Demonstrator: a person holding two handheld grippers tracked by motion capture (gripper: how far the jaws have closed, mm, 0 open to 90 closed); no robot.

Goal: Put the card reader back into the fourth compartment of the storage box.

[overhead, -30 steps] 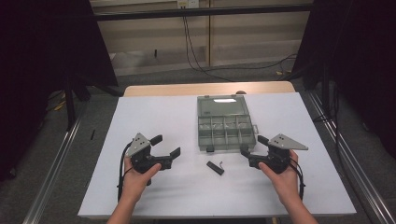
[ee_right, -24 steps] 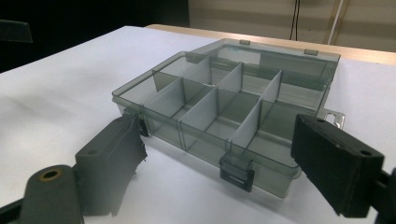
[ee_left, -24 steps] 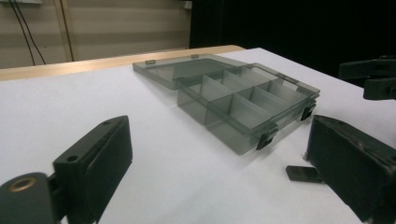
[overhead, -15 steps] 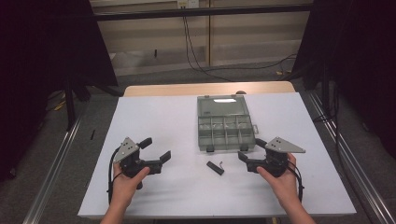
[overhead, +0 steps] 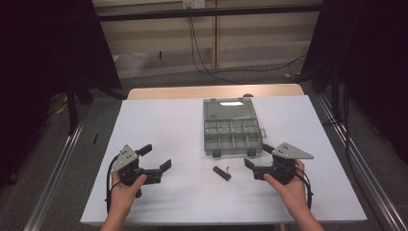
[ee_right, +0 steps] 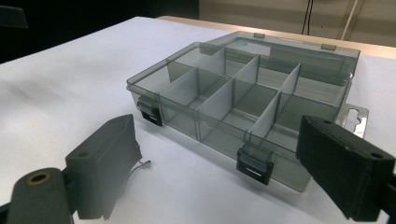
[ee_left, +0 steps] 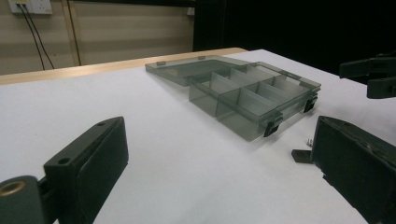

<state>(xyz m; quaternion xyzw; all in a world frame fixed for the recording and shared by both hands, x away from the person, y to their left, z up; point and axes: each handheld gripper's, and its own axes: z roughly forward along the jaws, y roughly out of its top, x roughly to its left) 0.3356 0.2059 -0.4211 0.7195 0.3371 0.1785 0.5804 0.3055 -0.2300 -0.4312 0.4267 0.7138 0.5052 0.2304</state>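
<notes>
1. Right gripper (overhead: 254, 166), lower right of the high view: held in the person's right hand (overhead: 287, 185), jaws set wide apart with nothing between them; they have just been opening further. It points toward frame centre.
2. Left gripper (overhead: 156, 161), lower left of the high view: held in the left hand (overhead: 124, 188), jaws likewise spread and empty, pointing right across the frame.
3. Small black part (overhead: 222, 172), lower centre of the high view: lies flat on the white table (overhead: 159, 120) between the two grippers, nearer the right one, touched by neither. A thin wire end of it (ee_right: 142, 164) shows beside the left-hand jaw in the right gripper view.
4. Compartment box (overhead: 232, 132), centre of the high view, just above the black part: translucent grey, lid folded open toward the top of the frame, two black latches on its near wall. Its compartments look empty in the right gripper view (ee_right: 233, 98).
5. Left gripper view: the box (ee_left: 252, 95) sits centre right; the right gripper (ee_left: 373, 77) shows at the right edge.
</notes>
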